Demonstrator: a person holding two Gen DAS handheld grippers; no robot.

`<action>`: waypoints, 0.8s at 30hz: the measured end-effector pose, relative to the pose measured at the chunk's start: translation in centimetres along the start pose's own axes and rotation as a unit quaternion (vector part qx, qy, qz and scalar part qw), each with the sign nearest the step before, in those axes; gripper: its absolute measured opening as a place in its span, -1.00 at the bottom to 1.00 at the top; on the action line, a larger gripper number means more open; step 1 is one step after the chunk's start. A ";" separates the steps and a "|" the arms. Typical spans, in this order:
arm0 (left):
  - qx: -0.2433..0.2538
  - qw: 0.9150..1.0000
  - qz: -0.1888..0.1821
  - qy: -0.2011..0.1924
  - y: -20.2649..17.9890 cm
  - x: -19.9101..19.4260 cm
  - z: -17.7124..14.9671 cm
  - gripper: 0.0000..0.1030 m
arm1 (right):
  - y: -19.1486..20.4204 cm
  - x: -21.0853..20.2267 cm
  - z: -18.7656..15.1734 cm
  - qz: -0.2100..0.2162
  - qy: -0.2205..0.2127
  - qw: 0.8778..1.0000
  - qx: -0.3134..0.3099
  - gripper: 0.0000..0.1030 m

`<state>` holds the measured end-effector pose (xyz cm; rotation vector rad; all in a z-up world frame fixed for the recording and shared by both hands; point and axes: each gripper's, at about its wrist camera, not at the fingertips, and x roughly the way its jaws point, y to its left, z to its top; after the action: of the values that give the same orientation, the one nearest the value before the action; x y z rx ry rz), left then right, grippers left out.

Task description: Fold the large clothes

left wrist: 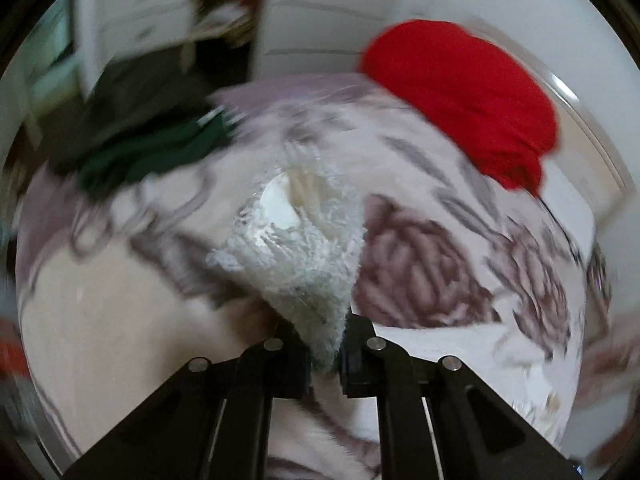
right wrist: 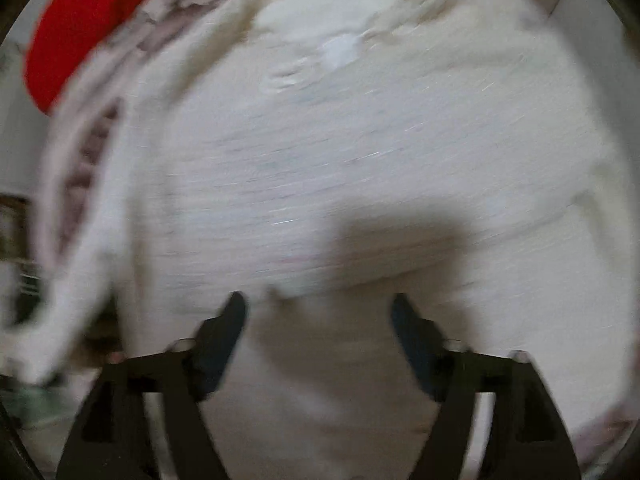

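In the left wrist view, the left gripper [left wrist: 334, 354] is closed on a corner of a white fluffy garment [left wrist: 304, 248], which rises from its jaws like a tent above the floral bedspread [left wrist: 420, 276]. In the right wrist view, the right gripper [right wrist: 318, 320] points down with its jaws wide apart and nothing between them; the same white garment [right wrist: 360, 152] spreads just below it. Farther on the bed lie a red cloth [left wrist: 464, 96] and a dark green cloth [left wrist: 160, 156].

The pinch takes only a small corner, so the thick pile could slip out if the cloth is pulled quickly. The right jaws could also catch the bedspread together with the garment. Both pictures are blurred: the garment's sleeves, collar and edges cannot be made out, and its far side is cut off.
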<state>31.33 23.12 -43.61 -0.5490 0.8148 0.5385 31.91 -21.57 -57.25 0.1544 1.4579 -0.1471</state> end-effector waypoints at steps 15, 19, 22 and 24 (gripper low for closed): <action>0.322 0.911 -0.227 0.124 -36.4 -2.1 -22.2 -0.86 | -19.5 -2.0 0.4 0.046 -0.010 0.988 0.146 0.60; 0.381 0.881 -0.227 0.168 -41.9 -0.4 -29.9 -0.84 | -26.5 -1.9 -0.1 0.051 -0.007 0.984 0.171 0.60; 0.430 0.857 -0.194 0.206 -44.0 1.7 -34.0 -0.72 | -30.2 -1.7 -0.6 0.077 -0.011 0.981 0.181 0.60; 0.436 0.851 -0.193 0.218 -43.9 2.1 -34.9 -0.52 | -31.7 -1.4 -0.6 0.106 -0.014 0.976 0.188 0.60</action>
<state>42.19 -30.89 -54.28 0.0382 1.2335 -0.3674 25.08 -52.55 -56.40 0.6122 1.3633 -0.2487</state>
